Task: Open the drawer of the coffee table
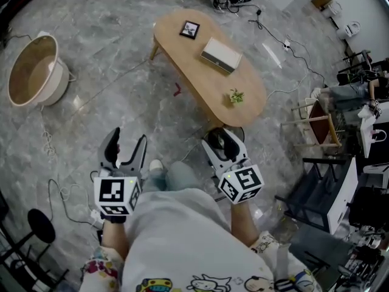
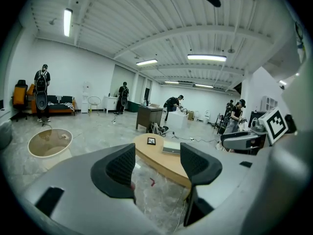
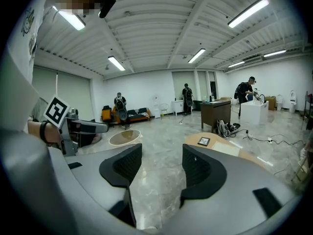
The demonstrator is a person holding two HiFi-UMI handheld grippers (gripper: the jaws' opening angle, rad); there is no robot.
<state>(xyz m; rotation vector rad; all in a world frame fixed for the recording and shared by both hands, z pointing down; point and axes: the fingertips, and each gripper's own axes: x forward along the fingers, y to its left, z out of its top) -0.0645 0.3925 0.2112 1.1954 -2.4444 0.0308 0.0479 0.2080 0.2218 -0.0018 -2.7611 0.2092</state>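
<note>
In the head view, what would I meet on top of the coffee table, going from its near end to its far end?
On the coffee table: small green plant → flat white box → small picture frame.

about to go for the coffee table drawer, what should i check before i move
1. Left gripper open and empty: ok, nothing in it.
2. Right gripper open and empty: ok, nothing in it.
3. Drawer located: not ok, no view shows a drawer or handle on the coffee table.
4. Grippers at the table: not ok, both hang over the floor, apart from it.
5. Footing free of cable: not ok, a cable loops on the floor at the person's left.
</note>
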